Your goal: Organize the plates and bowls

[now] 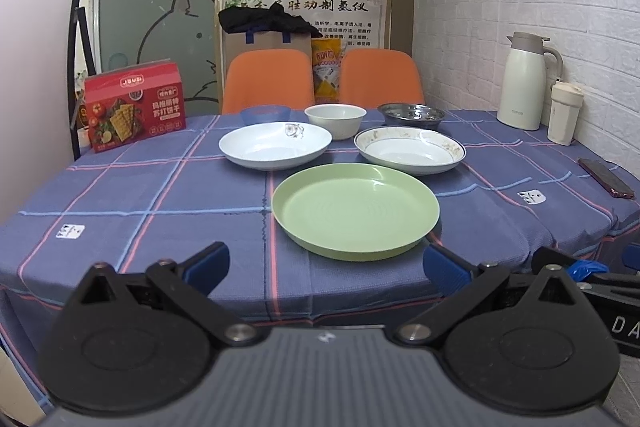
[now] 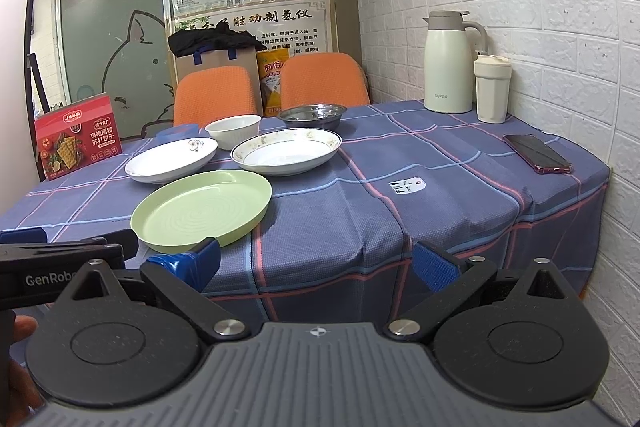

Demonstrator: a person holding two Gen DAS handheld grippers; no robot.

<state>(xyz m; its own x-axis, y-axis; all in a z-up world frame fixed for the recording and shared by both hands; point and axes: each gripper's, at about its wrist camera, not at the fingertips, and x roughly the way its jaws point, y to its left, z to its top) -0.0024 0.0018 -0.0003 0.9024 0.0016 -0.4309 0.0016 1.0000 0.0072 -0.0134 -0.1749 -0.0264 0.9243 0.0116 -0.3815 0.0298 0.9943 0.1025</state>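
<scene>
Both my left gripper (image 1: 326,265) and right gripper (image 2: 316,261) are wide open and hold nothing. The green plate (image 1: 355,211) lies at frame centre on the table (image 1: 160,187); it looks light, stiff plastic, so I would pinch its near rim.

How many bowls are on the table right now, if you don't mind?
3, in a row behind the plates: a blue bowl on the left, a white bowl in the middle, a steel bowl on the right. None seems hidden.
</scene>
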